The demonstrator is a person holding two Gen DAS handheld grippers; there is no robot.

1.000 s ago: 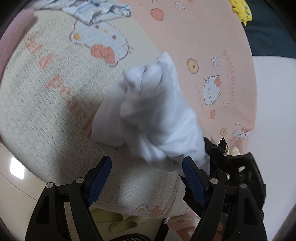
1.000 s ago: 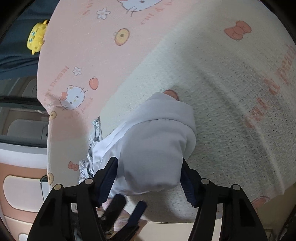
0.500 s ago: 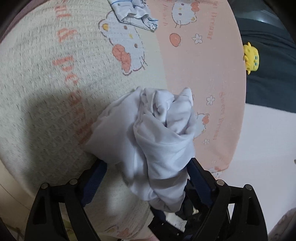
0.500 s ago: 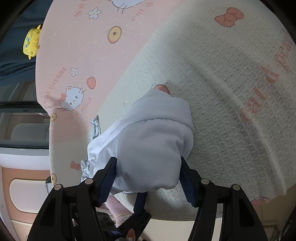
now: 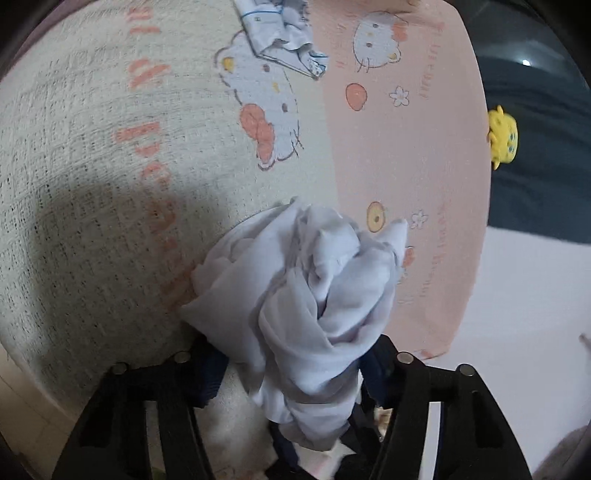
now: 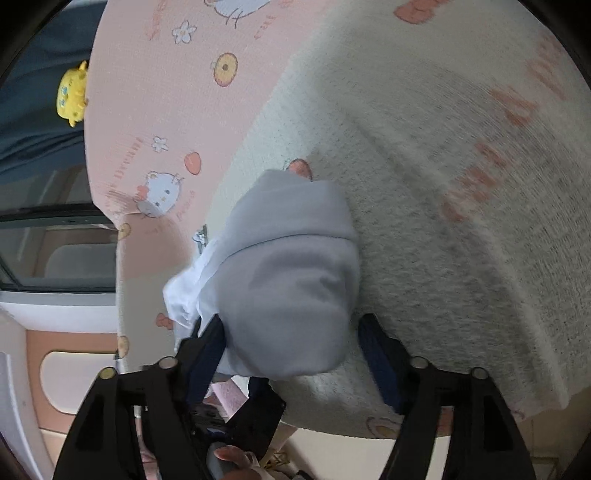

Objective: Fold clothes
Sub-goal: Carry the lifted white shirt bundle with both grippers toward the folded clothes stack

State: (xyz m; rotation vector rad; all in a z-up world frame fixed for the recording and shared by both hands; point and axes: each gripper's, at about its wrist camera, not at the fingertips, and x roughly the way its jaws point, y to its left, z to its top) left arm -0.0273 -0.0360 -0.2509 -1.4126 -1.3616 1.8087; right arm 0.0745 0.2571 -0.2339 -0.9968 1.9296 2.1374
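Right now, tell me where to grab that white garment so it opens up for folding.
Take the white garment by the flat smooth corner at its lower left edge, coming in from the left over the cream blanket. The rest is twisted and bunched, so that loose corner looks likeliest to pull open.

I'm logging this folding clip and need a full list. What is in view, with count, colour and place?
white garment: 1, white, bunched on the blanket's near edge, between both grippers' fingers
blanket: 1, cream and pink with cat prints, spread under everything
patterned cloth: 1, white-blue, crumpled at the blanket's far side
plush toy: 1, yellow, on dark fabric beyond the blanket
left gripper: 1, black with blue pads, garment between them
right gripper: 1, black with blue pads, garment between them
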